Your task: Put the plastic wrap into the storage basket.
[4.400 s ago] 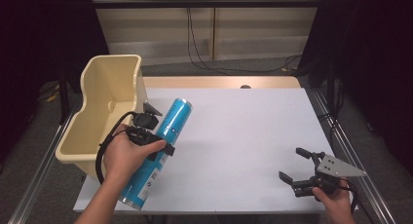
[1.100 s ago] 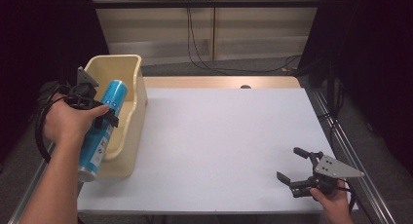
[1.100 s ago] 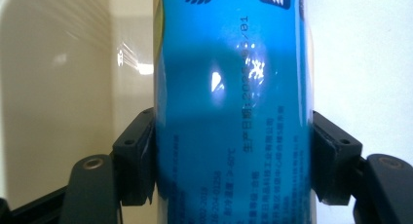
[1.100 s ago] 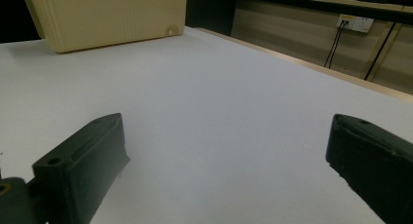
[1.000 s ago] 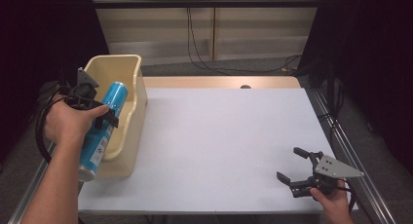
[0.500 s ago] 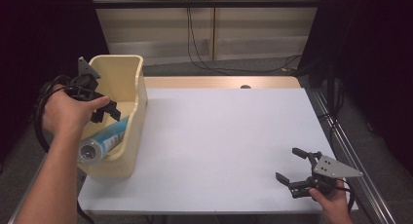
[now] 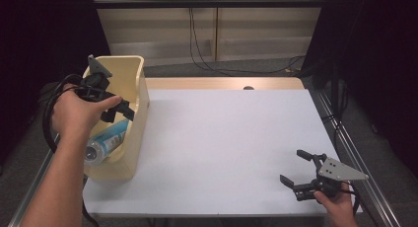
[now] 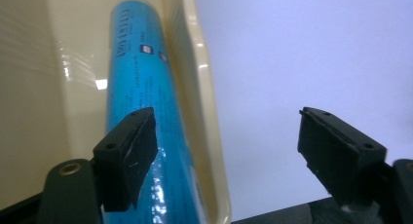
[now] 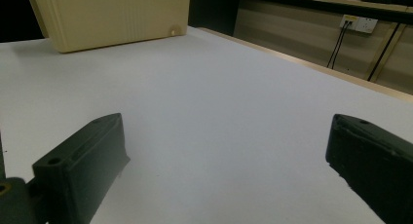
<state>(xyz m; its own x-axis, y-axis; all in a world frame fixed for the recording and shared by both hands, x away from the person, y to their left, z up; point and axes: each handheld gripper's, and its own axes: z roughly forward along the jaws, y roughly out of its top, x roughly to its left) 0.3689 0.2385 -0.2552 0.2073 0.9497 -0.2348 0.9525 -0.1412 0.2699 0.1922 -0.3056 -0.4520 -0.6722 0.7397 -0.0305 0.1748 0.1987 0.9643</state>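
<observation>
Blue glossy tube (image 8: 141, 102) lies inside cream bin (image 7: 135, 89).

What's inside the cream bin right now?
A blue bottle lies slanted inside the cream bin, along its table-side wall. The left gripper, jaws just opened and empty, covers part of it; the bin floor beneath is hidden.

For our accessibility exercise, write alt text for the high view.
A blue cylindrical tube lies inside a cream plastic bin at the white table's left edge; the left gripper hangs open above it, the right gripper rests open.
</observation>
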